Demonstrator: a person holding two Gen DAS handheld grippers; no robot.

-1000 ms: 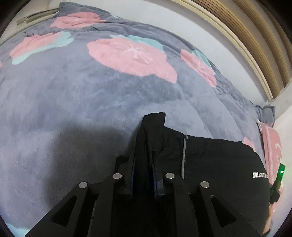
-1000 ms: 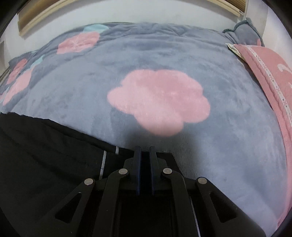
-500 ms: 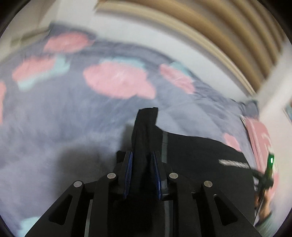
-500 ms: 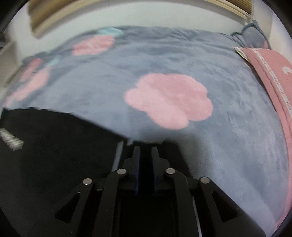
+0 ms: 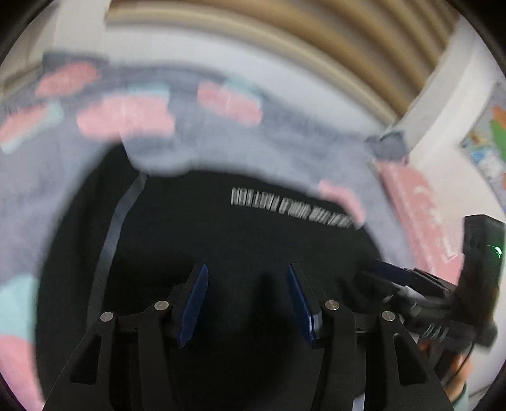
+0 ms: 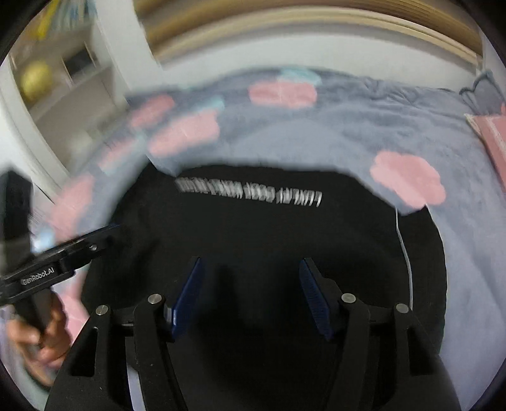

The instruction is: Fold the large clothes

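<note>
"GenRobot.AI" lettering on left hand-held gripper [image 6: 91,243], black garment [image 6: 268,240] print blurred

**Black tools, blue pads**

The left tool [image 5: 246,300] is showing matte black linkage arms, round silver pivot screws and ribbed blue pads [image 5: 194,305]. The right tool [image 6: 249,295] is looking identical. White "GenRobot.AI" lettering is running along the left tool's side.

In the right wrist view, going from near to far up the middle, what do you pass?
right gripper, jaws apart → black garment → white lettering → grey flowered blanket → white wall → wooden slats.
</note>
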